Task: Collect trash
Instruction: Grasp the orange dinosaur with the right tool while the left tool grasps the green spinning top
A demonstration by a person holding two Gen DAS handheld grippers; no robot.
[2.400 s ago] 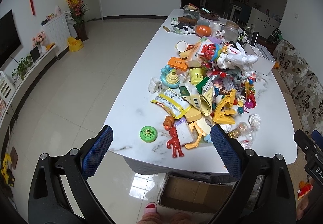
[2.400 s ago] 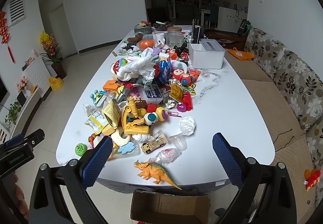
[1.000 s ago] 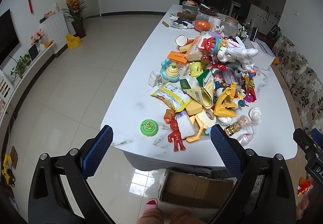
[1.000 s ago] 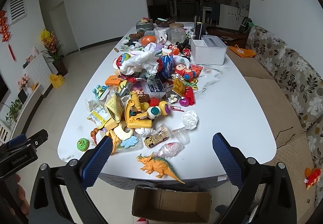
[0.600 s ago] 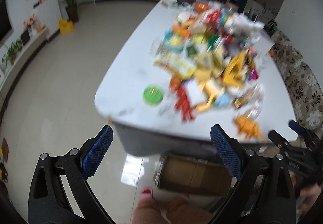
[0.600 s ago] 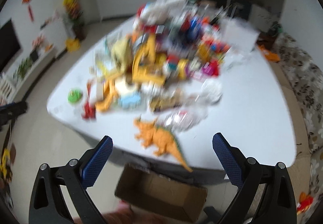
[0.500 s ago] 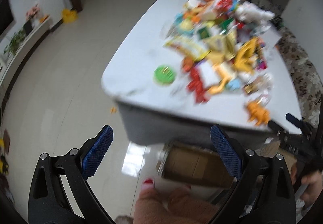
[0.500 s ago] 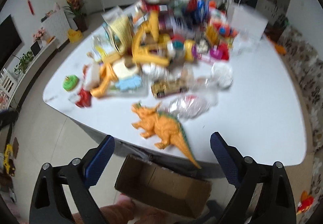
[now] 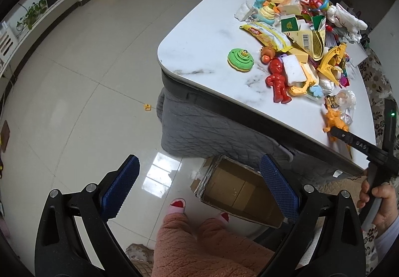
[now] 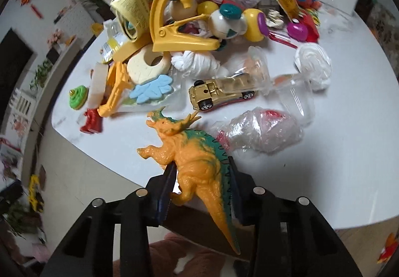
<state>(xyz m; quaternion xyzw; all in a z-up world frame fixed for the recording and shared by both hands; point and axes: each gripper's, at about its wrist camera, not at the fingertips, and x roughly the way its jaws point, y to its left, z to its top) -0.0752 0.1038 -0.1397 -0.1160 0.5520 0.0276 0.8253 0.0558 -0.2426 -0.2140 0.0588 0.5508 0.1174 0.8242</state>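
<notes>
Dinosaur point(image 10: 197, 164) pinched by right hand-held gripper point(image 10: 200, 187).

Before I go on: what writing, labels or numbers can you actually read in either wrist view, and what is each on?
"oebeh", roughly: red letters on the yellow snack bag, seen at an angle, so uncertain.
"DAS" or "BAS": white letters on the right claw's arm, left wrist view; first letter unclear.
Barcode on the yellow carton: digits too small.
Green packet: gold emblem, text unreadable.
Yellow folded packaging: print blurred.
</notes>
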